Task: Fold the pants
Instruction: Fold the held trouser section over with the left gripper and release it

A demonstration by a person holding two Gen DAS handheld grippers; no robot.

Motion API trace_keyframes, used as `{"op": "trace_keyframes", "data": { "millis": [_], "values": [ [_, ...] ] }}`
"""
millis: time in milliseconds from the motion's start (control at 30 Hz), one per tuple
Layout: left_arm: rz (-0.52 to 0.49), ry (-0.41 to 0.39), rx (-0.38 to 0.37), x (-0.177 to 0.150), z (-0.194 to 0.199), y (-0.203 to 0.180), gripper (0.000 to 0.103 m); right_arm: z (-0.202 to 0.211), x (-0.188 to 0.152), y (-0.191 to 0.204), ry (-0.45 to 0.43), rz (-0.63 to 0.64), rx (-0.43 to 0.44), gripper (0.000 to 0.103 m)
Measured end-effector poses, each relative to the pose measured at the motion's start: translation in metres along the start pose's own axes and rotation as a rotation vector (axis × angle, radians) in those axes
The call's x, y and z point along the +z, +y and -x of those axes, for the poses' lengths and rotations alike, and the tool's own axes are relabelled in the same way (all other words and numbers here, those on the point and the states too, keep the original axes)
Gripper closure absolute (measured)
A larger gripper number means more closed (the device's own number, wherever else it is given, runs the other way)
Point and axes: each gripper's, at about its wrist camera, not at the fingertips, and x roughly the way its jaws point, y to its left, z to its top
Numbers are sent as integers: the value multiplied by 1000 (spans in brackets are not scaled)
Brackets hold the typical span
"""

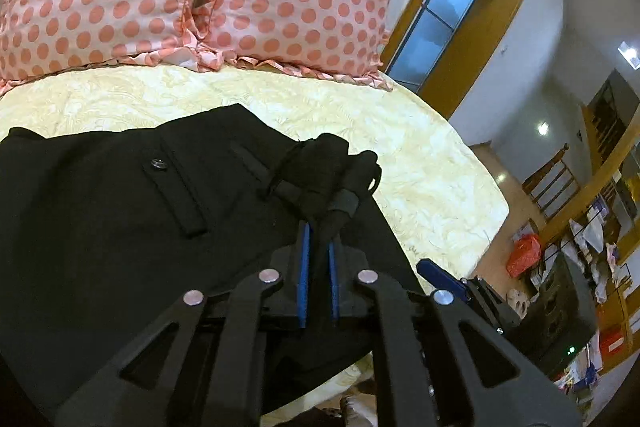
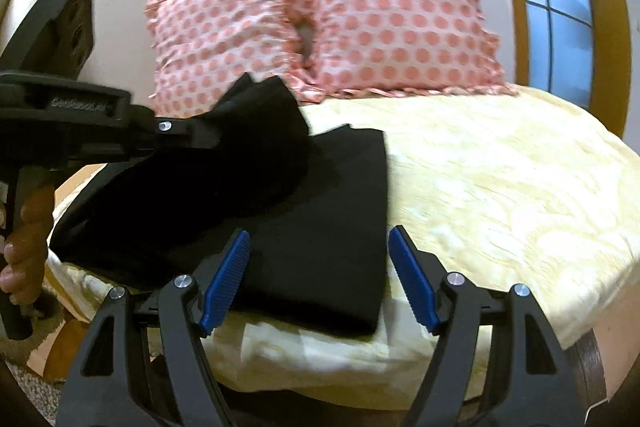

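Over the pale yellow quilted bed (image 2: 500,163), left claw (image 1: 320,227) clenched on a bunched end of the black fabric pants (image 2: 320,211), carrying it across for the fold; right claw (image 2: 320,267) released, hovering near the hem edge, grasping nothing.

Matt black cloth pants (image 1: 100,195); crinkled yellow bedspread (image 2: 500,167); ribbed blue pads (image 2: 226,281) on matt plastic
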Motion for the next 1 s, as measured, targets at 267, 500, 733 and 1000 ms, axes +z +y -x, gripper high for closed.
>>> {"op": "trace_keyframes", "data": {
  "millis": [267,500,733,1000],
  "values": [
    [12,-98,-64,15,27,-21,96,3,0,-13,-17,-27,-30,30],
    [-26,113,-73,-38,-33,-25,95,14,-2,-25,-28,-33,-92,30],
    [-41,77,-177,-41,12,-15,56,40,7,-40,-59,-13,-146,30],
    [-36,-133,254,-39,77,45,27,41,41,-11,-119,6,72,30]
  ]
}}
